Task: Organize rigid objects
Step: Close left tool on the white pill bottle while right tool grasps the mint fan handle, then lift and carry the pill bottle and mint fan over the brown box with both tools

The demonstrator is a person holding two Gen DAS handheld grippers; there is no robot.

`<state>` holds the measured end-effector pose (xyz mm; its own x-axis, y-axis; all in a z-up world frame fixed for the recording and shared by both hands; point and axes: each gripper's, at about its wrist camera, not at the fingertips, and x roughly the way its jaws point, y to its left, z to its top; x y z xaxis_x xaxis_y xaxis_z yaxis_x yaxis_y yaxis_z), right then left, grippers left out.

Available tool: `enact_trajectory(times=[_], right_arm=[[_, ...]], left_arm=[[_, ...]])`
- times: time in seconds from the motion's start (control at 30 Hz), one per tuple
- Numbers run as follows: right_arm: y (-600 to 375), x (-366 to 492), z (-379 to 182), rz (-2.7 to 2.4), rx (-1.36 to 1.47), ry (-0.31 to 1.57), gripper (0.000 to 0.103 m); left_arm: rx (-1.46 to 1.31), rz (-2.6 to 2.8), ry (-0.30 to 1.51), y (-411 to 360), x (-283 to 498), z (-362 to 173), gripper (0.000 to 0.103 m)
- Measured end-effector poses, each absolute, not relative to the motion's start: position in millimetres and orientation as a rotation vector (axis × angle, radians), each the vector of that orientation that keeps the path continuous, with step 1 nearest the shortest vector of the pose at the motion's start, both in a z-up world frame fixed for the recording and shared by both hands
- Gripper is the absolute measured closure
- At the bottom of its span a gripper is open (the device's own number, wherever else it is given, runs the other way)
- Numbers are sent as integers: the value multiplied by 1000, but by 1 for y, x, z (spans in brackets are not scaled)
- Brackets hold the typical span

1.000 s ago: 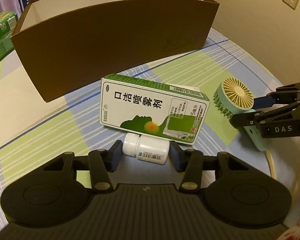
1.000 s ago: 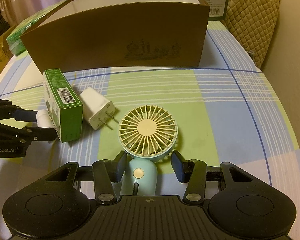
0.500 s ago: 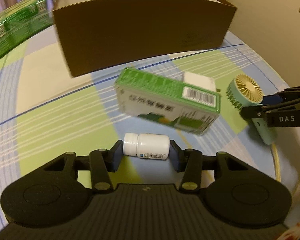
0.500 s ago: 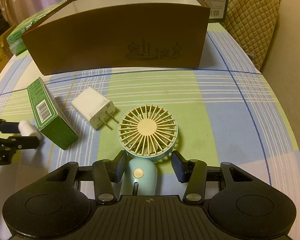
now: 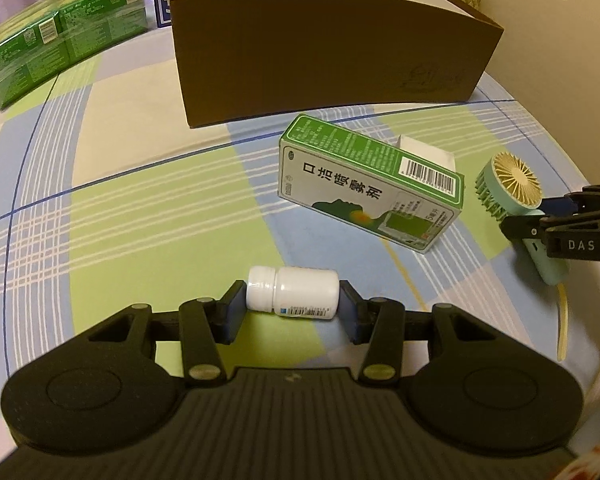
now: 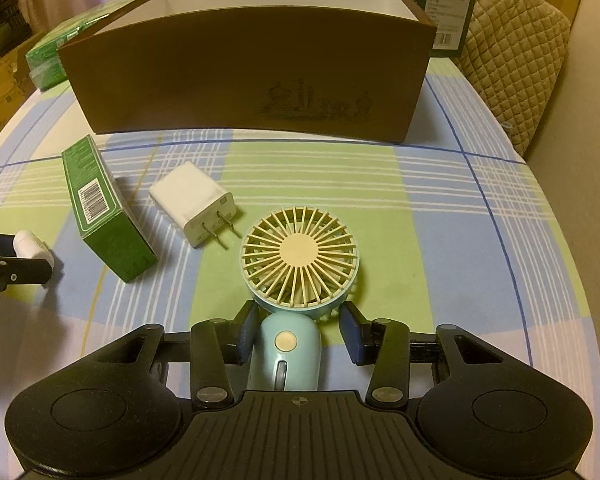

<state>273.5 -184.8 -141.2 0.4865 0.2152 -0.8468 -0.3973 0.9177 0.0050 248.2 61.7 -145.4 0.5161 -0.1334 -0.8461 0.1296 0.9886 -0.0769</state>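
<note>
Bottle, small, white and lying on its side, sits between the pads of the left gripper; both pads touch it, one at the cap and one at the base, so the grip looks made, though I cannot tell whether it has left the checked tablecloth. The right gripper straddles the neck of the pale blue handheld fan, just below the round grille. Its jaws are closing: the left pad looks to touch the handle, while a gap shows between the right pad and the handle, so the fan is not yet clamped and lies flat on the cloth.

Just beyond the bottle stands the green carton, resting on a long edge, and behind it the white charger, prongs toward the fan. Beyond these, the brown box stands open-topped with tall walls; nothing shows inside from these angles.

By my reading both hands are at the pick-up step, with carton and charger waiting. The next move calls for the right pads to finish closing on the handle, then a lift high enough to clear the box's near wall before release. The fan's head is heavy beside its handle, so it may swing in the grip; the bottle, pinched end to end, could slip if tilted
</note>
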Motion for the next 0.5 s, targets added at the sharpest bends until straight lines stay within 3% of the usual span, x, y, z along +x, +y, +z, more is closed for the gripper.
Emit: enact_trajectory(times=[0.5], right_arm=[[-192,268,-130,380,-189,987,63]], left_arm=[[-14,-141,970,64,240,-125,60]])
